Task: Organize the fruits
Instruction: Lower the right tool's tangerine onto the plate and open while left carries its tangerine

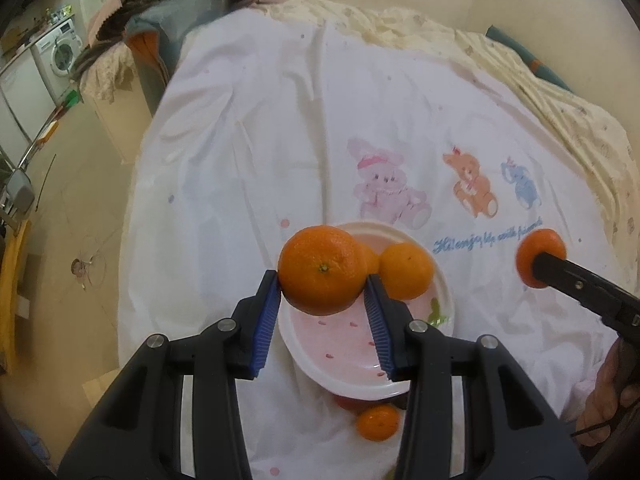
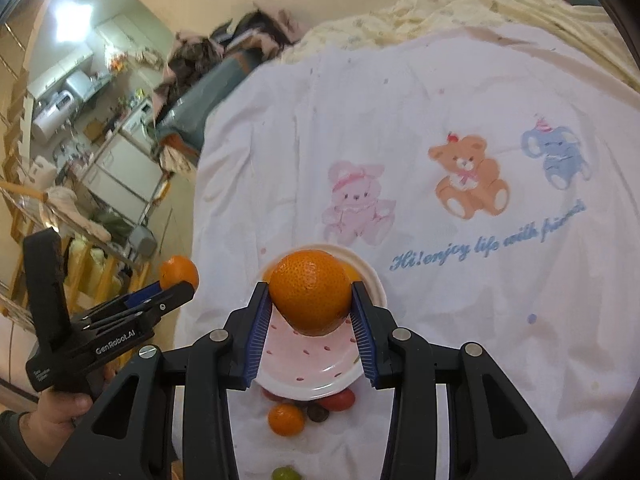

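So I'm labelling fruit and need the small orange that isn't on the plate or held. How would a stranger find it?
Start at the white bedsheet printed with cartoon animals, then the pink-and-white plate on it. The small orange lies on the sheet just off the plate's near rim, beside red and dark fruits. Unlike the other oranges, no gripper holds it.

The right gripper (image 2: 311, 300) clamps an orange (image 2: 309, 292) above a pink plate (image 2: 316, 376); at left, the left gripper (image 2: 176, 286) grips another orange (image 2: 178, 270); a mandarin (image 2: 286, 420) lies near the plate
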A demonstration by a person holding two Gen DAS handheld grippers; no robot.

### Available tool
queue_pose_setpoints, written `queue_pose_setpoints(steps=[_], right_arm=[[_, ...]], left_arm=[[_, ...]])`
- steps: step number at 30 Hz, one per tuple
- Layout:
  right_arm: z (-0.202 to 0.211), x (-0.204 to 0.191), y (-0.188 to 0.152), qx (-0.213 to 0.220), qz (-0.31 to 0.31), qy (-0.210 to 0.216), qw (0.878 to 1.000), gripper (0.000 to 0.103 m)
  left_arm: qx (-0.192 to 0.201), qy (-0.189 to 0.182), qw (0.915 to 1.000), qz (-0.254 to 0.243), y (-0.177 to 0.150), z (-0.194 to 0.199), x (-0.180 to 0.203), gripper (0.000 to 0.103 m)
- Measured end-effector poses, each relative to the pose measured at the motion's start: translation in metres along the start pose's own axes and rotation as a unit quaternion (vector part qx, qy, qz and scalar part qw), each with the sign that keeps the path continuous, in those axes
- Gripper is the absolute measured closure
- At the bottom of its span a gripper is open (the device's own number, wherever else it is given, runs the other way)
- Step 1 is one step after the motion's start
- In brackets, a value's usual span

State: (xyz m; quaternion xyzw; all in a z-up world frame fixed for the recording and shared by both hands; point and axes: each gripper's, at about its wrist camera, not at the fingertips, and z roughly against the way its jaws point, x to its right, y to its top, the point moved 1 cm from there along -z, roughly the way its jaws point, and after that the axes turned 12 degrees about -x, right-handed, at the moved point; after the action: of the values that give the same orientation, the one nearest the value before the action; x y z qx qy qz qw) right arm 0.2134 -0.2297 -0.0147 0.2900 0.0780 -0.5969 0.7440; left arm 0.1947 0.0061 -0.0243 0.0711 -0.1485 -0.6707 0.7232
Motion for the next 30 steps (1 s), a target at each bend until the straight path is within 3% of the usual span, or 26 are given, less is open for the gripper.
queue_pose_setpoints(steps=[10,21,30], right_arm=[[-0.092,0.022,-0.012,-0.095,-0.012,-0.011,0.995,0.062],[-0.122,0.026,-0.018,-0.135,0.001,-0.037,0.990,0.061],[-0.122,0.032,-0.020,-0.130,-0.010,-0.041,0.991,0.060]], left_arm=[[-0.058,-0.014,0.9982,0.003,-0.006,-0.051,-0.003,0.064],[-0.088,0.008,0.9961,-0.002,-0.009,-0.073,0.002,0.064],[-0.104,0.017,0.9943,-0.010,-0.013,-0.085,0.006,0.064]])
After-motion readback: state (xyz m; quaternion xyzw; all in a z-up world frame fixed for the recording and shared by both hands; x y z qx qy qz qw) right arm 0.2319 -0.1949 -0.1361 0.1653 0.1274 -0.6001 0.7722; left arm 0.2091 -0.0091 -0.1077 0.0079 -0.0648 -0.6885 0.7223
